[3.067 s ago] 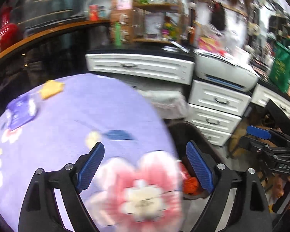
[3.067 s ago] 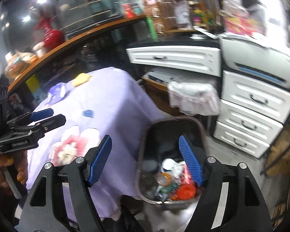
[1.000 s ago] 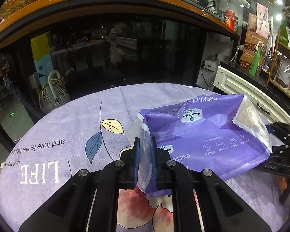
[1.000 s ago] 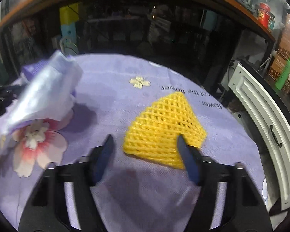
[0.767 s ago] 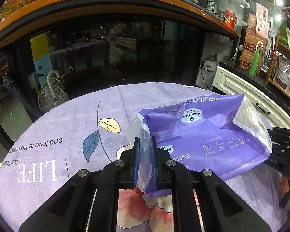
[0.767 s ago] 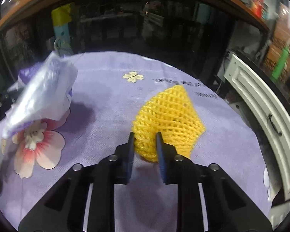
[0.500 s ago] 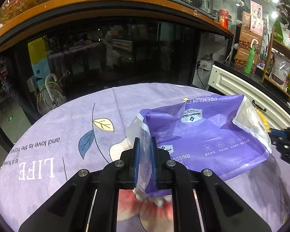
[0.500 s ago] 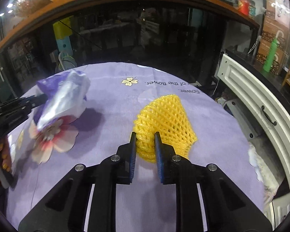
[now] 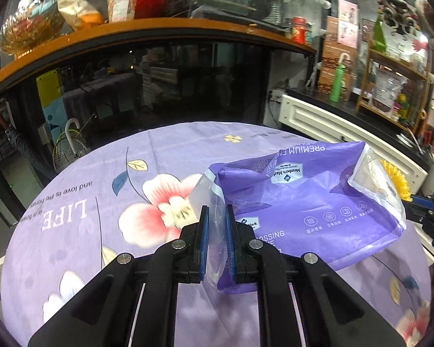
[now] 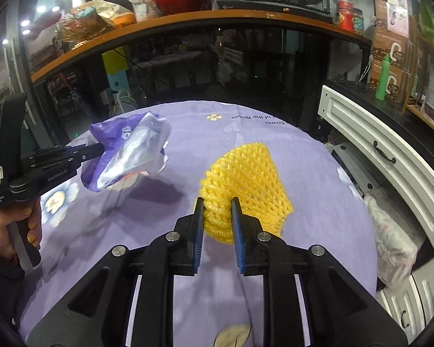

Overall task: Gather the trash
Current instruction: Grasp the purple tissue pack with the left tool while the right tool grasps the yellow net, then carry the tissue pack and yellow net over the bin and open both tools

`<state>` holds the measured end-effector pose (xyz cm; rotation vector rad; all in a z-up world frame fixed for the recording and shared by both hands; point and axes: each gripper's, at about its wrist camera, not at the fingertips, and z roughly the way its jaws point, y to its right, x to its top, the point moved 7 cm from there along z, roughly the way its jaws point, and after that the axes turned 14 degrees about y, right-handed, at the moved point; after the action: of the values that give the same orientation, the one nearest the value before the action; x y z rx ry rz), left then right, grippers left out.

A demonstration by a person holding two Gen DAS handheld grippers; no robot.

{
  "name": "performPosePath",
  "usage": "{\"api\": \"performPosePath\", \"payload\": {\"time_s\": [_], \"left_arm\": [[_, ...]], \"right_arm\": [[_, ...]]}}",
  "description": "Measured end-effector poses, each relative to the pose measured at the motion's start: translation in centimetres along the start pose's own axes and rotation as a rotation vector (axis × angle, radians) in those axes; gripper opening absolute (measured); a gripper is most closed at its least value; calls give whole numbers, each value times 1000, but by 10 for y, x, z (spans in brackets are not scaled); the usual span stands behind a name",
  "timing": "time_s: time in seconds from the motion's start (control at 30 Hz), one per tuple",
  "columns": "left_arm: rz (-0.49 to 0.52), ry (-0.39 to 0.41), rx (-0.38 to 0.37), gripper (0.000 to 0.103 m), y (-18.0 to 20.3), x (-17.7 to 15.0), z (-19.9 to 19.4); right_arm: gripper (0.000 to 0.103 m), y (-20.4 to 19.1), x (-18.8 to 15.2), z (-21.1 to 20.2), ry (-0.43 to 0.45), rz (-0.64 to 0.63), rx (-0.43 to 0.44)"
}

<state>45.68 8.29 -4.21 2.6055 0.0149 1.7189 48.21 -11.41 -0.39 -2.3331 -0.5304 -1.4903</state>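
Left gripper [image 9: 215, 222]: clamped on the clear torn edge of a purple Member's Mark plastic bag [image 9: 303, 199], film pinched between the blue pads [image 9: 204, 240]. Bag held clear of the purple floral tablecloth [image 9: 101, 202], long axis running from the pinch up and to the right in the left wrist view, open translucent end farthest from the pads; in the right wrist view, hanging at left above its own shadow.

Right gripper [image 10: 217, 217]: clenched on a yellow foam fruit net [image 10: 246, 185], mesh bunched and compressed between the pads, remainder fanning forward and right beyond the fingertips. Net apparently lifted off the cloth, though contact at its lower edge not certain. A sliver of the same net visible past the far end of the bag at the right edge of the left wrist view.

Both pieces of trash already in hand; none seen lying loose on the cloth. No bin in either view, so direction of the drop-off not determinable here; probably off the table edge, toward the white drawer unit [image 10: 384, 156] on the right. Right-hand load on that side; left-hand bag trailing across the table, its loose far end pointing toward the net and likely to brush it if carried side by side.
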Motion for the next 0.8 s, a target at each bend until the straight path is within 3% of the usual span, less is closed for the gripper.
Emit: {"api": "performPosePath", "payload": {"time_s": [0.37, 0.8], "left_arm": [[22, 22, -66, 11, 51, -23, -81], [78, 74, -186, 11, 140, -44, -149]], "right_arm": [[19, -1, -51, -111, 47, 18, -44], [19, 36, -119, -221, 70, 85, -160]]}}
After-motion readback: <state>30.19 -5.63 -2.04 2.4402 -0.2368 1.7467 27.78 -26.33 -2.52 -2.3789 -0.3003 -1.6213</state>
